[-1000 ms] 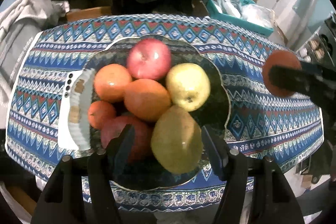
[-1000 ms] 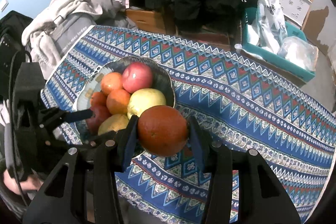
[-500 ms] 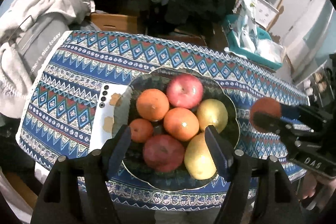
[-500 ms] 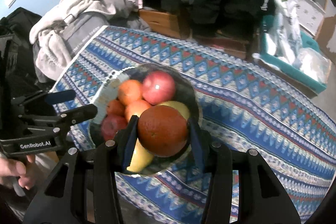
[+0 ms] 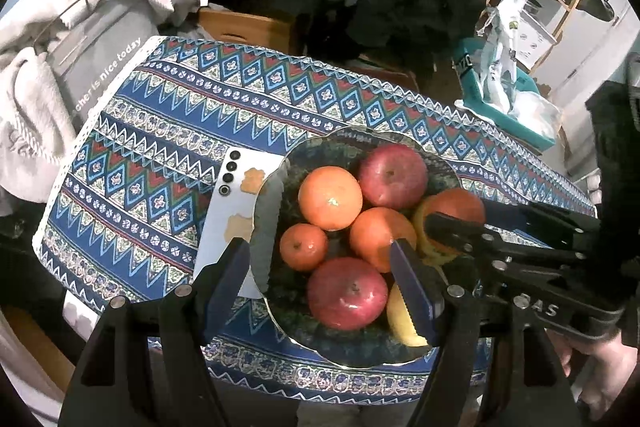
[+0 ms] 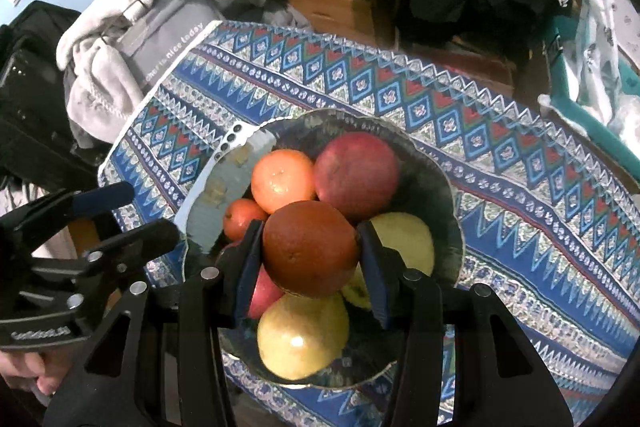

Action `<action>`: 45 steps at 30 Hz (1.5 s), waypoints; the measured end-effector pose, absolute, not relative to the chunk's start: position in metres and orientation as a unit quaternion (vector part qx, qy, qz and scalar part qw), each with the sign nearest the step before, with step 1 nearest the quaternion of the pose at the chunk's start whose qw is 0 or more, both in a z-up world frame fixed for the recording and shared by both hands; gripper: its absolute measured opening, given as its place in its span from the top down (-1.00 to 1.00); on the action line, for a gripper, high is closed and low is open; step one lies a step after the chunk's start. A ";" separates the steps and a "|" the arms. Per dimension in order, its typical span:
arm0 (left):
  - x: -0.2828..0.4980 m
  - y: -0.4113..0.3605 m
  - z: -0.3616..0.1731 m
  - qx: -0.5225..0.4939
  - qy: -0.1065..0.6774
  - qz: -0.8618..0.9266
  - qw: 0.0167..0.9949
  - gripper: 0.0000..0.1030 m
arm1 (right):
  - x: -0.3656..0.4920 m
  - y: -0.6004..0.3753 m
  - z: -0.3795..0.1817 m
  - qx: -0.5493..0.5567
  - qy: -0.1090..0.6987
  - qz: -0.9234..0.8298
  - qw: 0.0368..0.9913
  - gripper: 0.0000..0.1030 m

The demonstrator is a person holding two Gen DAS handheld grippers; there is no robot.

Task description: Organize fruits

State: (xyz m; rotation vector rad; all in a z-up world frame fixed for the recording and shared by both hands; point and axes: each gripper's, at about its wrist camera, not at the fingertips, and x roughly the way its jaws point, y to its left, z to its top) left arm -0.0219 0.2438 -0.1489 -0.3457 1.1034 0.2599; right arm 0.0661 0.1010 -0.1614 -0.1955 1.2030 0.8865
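Note:
A dark glass bowl (image 5: 360, 137) on the patterned tablecloth holds two red apples (image 5: 392, 175), several oranges (image 5: 330, 197) and yellow fruit (image 6: 302, 339). My right gripper (image 6: 310, 247) is shut on a dark orange (image 6: 310, 259) and holds it just above the pile, over the bowl's middle. In the left wrist view the same gripper (image 5: 456, 217) reaches in from the right with the held orange (image 5: 460, 205). My left gripper (image 5: 320, 263) hangs open and empty above the bowl's near left side. It also shows at the left of the right wrist view (image 6: 132, 215).
A white phone (image 5: 236, 211) lies partly under the bowl's left rim. Grey clothes (image 5: 60, 39) are heaped off the table's left end. A teal crate (image 5: 504, 111) with plastic bags stands at the back right. Dark coats hang behind. The table's near edge is close.
My left gripper drew back and up from the yellow fruit, with its jaws wider apart. My right gripper carried the orange leftward and lower, from beside the bowl to over it.

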 end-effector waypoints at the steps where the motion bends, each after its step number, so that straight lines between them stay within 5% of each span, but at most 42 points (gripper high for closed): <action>1: -0.021 0.245 -0.149 -0.163 0.521 0.122 0.829 -0.44 | 0.067 0.102 -0.164 -0.088 0.548 0.403 0.728 0.08; 16: -0.019 0.234 -0.142 -0.151 0.521 0.110 0.833 -0.44 | 0.074 0.084 -0.147 -0.071 0.539 0.394 0.741 0.01; 32: -0.033 0.190 -0.071 -0.077 0.462 0.108 0.877 -0.58 | 0.053 0.008 -0.063 -0.037 0.484 0.359 0.797 -0.46; 45: -0.044 0.144 -0.025 -0.039 0.420 0.079 0.903 -0.74 | 0.021 -0.057 -0.009 -0.030 0.434 0.323 0.840 -0.59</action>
